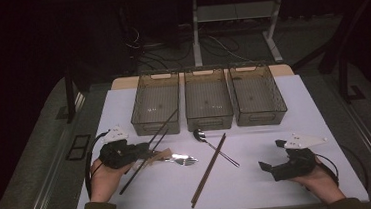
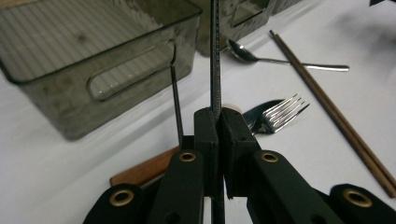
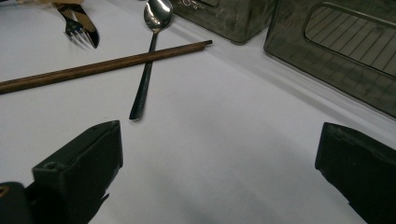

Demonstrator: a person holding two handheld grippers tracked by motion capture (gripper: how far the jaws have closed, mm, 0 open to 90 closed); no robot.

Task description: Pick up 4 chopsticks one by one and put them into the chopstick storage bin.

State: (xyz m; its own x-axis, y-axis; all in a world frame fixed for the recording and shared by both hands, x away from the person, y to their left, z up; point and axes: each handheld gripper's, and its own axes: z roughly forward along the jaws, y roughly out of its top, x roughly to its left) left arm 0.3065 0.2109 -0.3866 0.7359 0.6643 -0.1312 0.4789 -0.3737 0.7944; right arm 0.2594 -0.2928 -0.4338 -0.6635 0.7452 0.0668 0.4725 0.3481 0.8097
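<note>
Black chopstick point(image 2: 214, 56) tips into left bin point(image 1: 155, 103); other bins point(image 1: 233, 96) unfilled.

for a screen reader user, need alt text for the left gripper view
The left gripper is clamped shut on a thin black chopstick that rises straight up the frame, toward a smoky clear bin on the white table. A fork, a spoon and brown chopsticks lie to the right.

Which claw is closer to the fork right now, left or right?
Left. The left claw, shut on a black chopstick, sits right beside the fork. The right claw rests far across the table, open.
</note>
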